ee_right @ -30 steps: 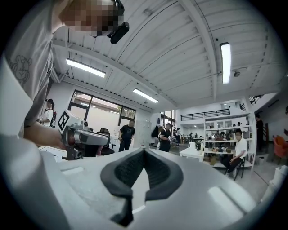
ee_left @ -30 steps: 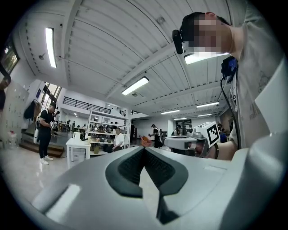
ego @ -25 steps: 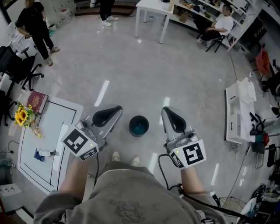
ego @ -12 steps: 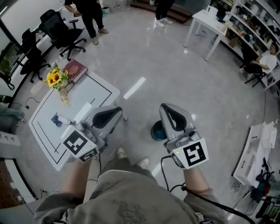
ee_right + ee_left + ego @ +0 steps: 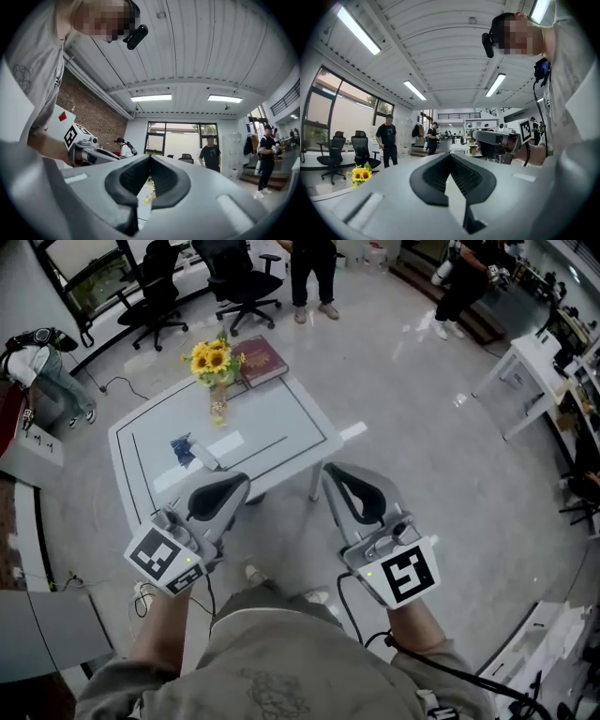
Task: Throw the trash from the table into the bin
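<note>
Both left gripper (image 5: 241, 483), right gripper (image 5: 329, 472) fingers (image 5: 433, 177) clenched, empty; white table (image 5: 272, 427), sunflowers (image 5: 214, 357), trash (image 5: 183, 448); grey floor (image 5: 412, 427).

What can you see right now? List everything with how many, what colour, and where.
table: one, white, in front of the person
sunflowers: one bunch, yellow, at the table's far edge
book: one, dark red, beside the sunflowers
trash: one piece, blue, on the table's left part
white strip: one, beside the trash
office chairs: two, black, beyond the table
people: at least two standing, dark clothes, far side
left gripper: grey, black jaws, shut, empty
right gripper: grey, black jaws, shut, empty
</note>
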`<state>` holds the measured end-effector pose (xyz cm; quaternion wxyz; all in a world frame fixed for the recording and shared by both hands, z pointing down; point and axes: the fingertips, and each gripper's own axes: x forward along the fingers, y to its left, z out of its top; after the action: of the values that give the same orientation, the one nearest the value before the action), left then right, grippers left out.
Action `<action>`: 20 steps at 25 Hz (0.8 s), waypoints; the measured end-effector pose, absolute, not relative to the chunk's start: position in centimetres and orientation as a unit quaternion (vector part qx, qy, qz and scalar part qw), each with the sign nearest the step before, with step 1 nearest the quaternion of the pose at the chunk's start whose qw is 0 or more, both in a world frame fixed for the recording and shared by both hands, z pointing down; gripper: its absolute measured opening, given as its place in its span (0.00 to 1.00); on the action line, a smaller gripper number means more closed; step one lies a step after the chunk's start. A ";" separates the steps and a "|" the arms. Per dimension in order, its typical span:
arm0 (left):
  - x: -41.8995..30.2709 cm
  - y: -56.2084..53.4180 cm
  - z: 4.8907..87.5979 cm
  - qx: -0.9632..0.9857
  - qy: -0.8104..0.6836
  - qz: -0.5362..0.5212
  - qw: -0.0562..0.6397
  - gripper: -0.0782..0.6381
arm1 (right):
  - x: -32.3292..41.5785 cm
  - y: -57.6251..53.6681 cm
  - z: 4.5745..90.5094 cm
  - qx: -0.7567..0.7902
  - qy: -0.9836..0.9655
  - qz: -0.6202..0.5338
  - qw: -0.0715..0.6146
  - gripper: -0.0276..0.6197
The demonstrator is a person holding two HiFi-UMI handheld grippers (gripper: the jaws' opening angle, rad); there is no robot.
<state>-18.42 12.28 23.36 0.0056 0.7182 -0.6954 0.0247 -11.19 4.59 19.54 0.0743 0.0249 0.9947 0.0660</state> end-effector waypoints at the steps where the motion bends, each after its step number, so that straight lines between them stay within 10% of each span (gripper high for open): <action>1: -19.6 13.2 23.6 0.711 -0.703 0.024 0.007 0.11 | -12.4 5.4 19.7 0.031 0.995 0.068 0.067 0.05; 20: -32.4 21.7 24.7 0.662 -0.749 -0.006 0.013 0.11 | -26.2 11.1 22.5 0.071 0.995 0.062 0.006 0.05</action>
<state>-32.39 21.72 24.72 0.0132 0.6625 -0.7490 -0.0057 -26.21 11.15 22.49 0.0063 0.0715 0.9955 0.0620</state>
